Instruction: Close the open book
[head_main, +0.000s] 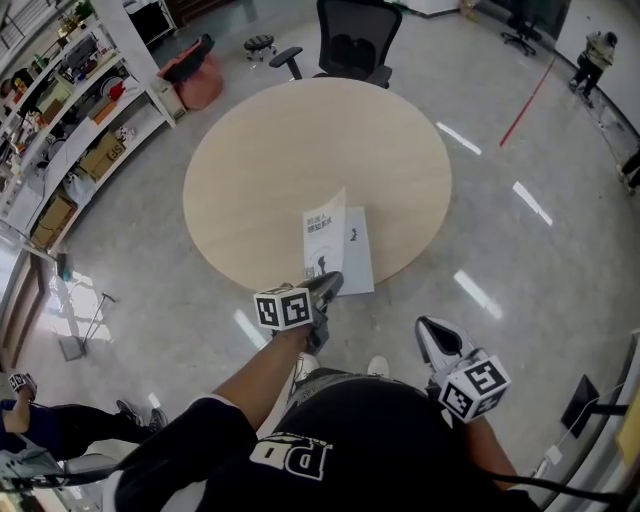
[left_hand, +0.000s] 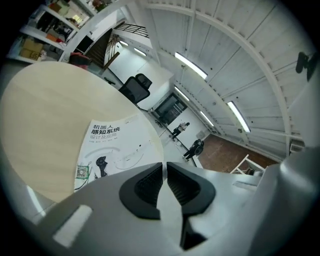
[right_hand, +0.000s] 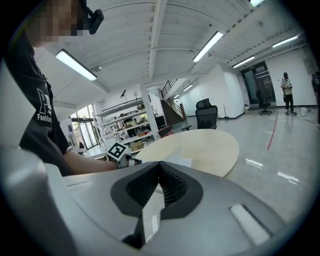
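Observation:
The book (head_main: 357, 252) lies near the front edge of the round wooden table (head_main: 260, 170). Its white printed cover leaf (head_main: 324, 236) stands half raised above the lower pages. In the left gripper view the cover (left_hand: 107, 147) shows its print, just beyond the jaws. My left gripper (head_main: 327, 284) is at the book's near edge, its jaws a narrow slit apart with nothing seen between them (left_hand: 164, 176). My right gripper (head_main: 432, 334) hangs off the table over the floor to the right, its pads meeting at the tips (right_hand: 159, 166), empty.
A black office chair (head_main: 358, 40) stands behind the table. Shelving with boxes (head_main: 70, 120) runs along the left. A red line (head_main: 527, 100) crosses the floor at the back right, where a person (head_main: 597, 55) stands. Another person sits low at the left (head_main: 40, 420).

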